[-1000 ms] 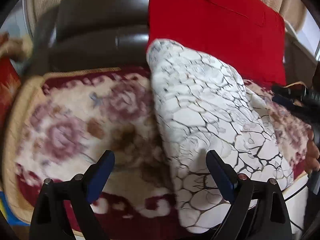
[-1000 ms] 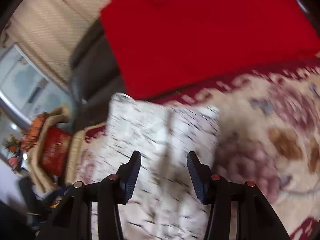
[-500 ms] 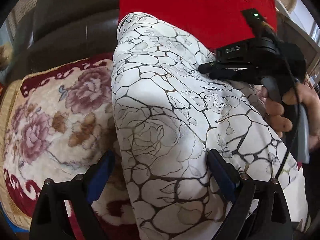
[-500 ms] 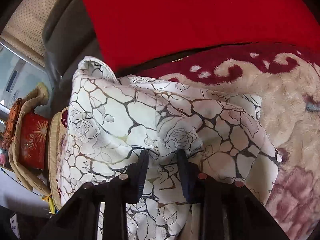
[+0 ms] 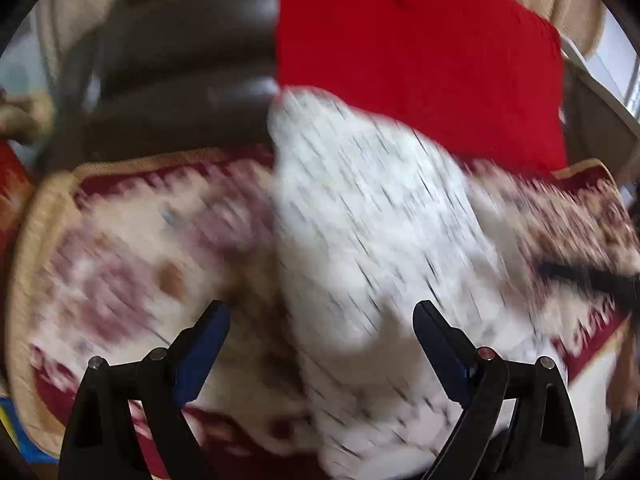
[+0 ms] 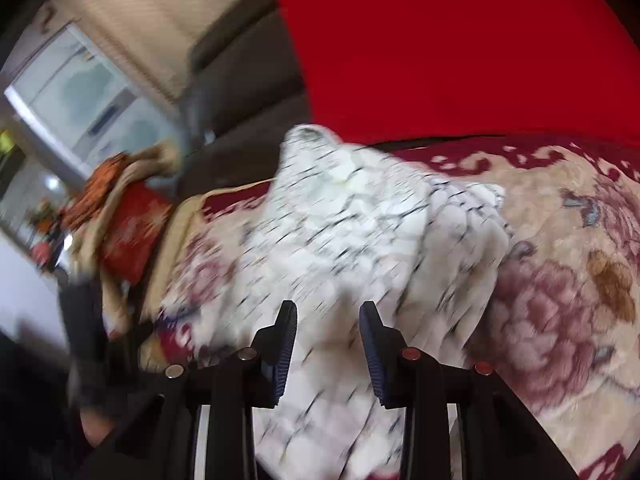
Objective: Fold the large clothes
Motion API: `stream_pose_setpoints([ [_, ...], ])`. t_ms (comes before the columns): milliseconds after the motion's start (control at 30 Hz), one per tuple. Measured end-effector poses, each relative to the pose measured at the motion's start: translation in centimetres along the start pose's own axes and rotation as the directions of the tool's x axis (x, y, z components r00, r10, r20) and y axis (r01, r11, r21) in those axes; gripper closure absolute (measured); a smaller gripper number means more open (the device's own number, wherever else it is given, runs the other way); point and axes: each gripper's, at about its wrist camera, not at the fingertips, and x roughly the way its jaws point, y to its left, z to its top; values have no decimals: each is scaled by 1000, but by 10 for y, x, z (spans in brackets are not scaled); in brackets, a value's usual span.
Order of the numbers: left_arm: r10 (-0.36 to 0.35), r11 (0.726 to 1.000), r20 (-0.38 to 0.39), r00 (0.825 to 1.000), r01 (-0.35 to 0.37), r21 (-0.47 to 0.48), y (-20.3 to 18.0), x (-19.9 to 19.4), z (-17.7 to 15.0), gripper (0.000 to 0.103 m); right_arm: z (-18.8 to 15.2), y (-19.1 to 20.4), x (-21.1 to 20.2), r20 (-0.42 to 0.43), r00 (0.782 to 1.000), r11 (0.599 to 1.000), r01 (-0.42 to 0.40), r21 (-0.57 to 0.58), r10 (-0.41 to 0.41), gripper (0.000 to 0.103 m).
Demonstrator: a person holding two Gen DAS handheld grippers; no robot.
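Note:
A white garment with a black crackle-and-rose print [image 5: 372, 240] lies as a long folded strip on a floral sofa cover; it also shows in the right wrist view [image 6: 352, 240]. Both views are motion-blurred. My left gripper [image 5: 320, 332] is open wide and empty, hanging above the near part of the garment. My right gripper [image 6: 328, 340] is open a little, with nothing between its pads, just above the garment's near end. The right gripper shows as a dark blur at the right edge of the left wrist view [image 5: 592, 280].
The cream and maroon floral sofa cover [image 5: 132, 248] spreads under the garment. A red cushion [image 5: 420, 60] leans on the dark leather sofa back [image 5: 180, 64]. A basket with a red box [image 6: 128, 236] stands to the left beyond the sofa.
Both grippers have pulled back from the garment. The right gripper, pinching the cloth half a second ago, has let go and opened. The garment stays lying on the sofa.

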Motion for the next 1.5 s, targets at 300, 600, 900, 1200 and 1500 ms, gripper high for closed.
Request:
stream_pose_setpoints([
  [300,195,973,-89,977,-181,140,-11,93,48,10,-51,18,13,-109,994,998,-6,-55,0,71],
  [600,141,989,-136,981,-134,58,-7,97,14,11,-81,-27,32,-140,989,997,61,37,-55,78],
  [900,138,980,-63,988,-128,150,-9,13,-42,11,-46,-6,-16,5,999,999,48,12,-49,75],
  [1200,219,964,-57,974,-207,167,-22,31,-53,9,-30,-33,56,-127,981,983,158,91,-146,78],
  [1500,246,962,-8,969,-244,122,-21,20,-66,9,-51,11,-18,-75,987,990,144,6,-143,74],
])
